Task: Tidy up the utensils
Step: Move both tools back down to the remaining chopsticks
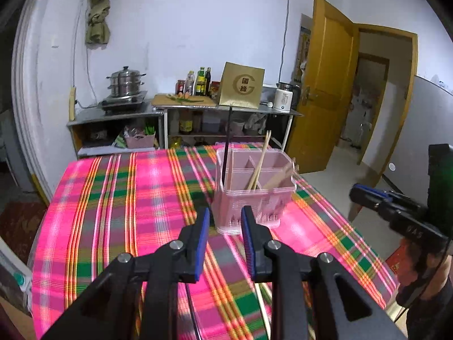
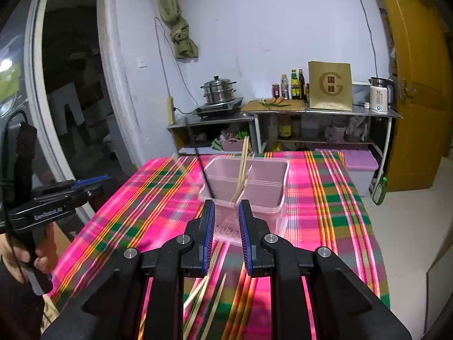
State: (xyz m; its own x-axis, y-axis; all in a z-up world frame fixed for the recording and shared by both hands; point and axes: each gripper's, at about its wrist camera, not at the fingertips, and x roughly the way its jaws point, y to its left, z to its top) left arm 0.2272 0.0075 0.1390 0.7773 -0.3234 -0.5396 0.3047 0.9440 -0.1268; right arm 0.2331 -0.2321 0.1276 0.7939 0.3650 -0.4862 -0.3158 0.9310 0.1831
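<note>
Right wrist view: right gripper fingers spread, empty, above loose chopsticks at near edge of surface. Left gripper likewise spread, empty. Pink caddy mid-surface, already holding chopsticks. Judgement: lower, align across sticks, pinch mid-length, lift level, drop into same compartment.

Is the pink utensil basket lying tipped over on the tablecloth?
No, the basket stands upright, chopsticks sticking out above its rim.
</note>
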